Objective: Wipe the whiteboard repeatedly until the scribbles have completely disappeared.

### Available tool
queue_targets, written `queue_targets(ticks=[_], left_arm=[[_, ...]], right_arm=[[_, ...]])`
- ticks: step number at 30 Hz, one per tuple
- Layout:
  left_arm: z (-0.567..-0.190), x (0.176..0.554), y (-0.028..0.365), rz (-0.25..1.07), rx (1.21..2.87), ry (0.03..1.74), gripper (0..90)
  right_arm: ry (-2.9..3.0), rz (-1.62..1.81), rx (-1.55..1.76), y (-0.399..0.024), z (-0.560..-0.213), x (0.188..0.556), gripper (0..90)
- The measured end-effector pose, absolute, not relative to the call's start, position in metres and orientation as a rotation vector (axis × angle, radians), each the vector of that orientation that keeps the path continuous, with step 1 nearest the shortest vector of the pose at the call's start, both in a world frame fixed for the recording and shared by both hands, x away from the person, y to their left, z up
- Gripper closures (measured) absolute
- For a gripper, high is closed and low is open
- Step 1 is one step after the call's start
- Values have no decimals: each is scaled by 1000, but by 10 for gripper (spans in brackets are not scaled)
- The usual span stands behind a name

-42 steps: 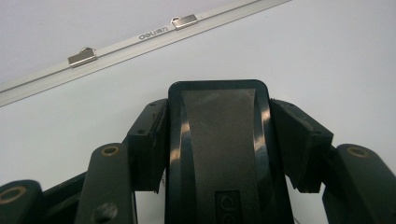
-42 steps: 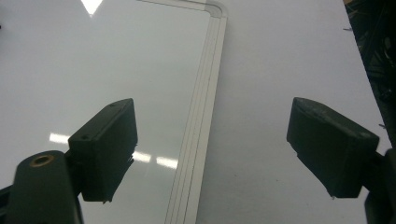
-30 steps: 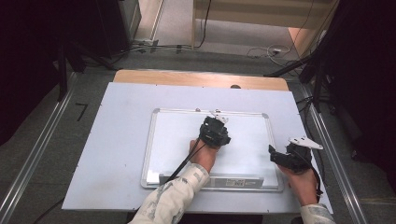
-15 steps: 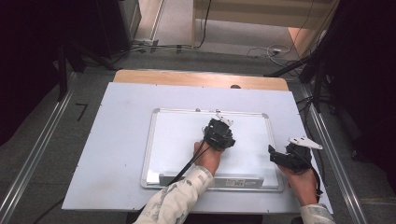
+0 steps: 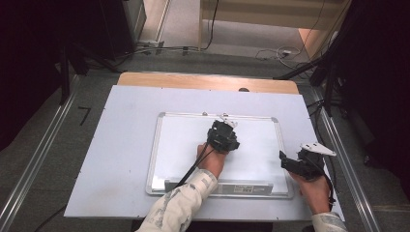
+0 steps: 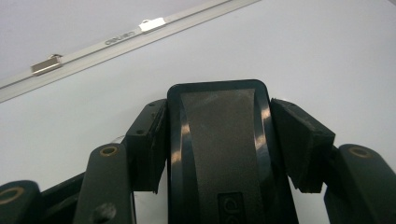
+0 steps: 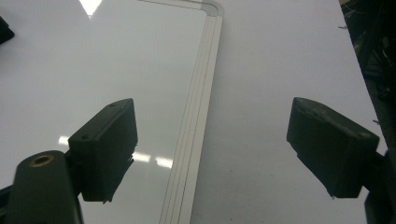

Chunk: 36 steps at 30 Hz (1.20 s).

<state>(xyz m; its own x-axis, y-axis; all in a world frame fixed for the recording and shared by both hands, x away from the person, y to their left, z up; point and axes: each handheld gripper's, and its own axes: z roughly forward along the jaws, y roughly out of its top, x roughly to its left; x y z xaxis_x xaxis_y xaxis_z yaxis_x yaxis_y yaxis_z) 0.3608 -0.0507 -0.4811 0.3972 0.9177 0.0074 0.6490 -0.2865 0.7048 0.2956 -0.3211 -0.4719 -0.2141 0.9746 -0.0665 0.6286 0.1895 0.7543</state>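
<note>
Left hand-held gripper clamps a black eraser flat on the whiteboard, long axis toward the far frame; right hand-held gripper wide, idle

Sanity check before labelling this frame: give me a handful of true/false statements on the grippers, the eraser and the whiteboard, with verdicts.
1. The left gripper is clamped on a black whiteboard eraser. True.
2. The right gripper holds a marker. False: its jaws stand wide apart with nothing between them.
3. The whiteboard lies flat on the pale table. True.
4. The whiteboard is covered in writing. False: the surface that shows looks blank.
5. The right gripper sits near the whiteboard's right frame. True.
6. The left gripper is off the board, over the bare table. False: it is over the board's upper middle.
</note>
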Motion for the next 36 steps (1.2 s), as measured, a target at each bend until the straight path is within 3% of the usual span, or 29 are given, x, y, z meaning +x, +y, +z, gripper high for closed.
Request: queue_targets(ticks=[16, 36], left_arm=[[-482, 375, -16, 582, 1974, 1436, 394], [-482, 359, -46, 559, 2038, 1350, 403]], right_arm=[[1920, 811, 1492, -321, -472, 296, 149], [1926, 808, 1491, -319, -473, 297, 149]])
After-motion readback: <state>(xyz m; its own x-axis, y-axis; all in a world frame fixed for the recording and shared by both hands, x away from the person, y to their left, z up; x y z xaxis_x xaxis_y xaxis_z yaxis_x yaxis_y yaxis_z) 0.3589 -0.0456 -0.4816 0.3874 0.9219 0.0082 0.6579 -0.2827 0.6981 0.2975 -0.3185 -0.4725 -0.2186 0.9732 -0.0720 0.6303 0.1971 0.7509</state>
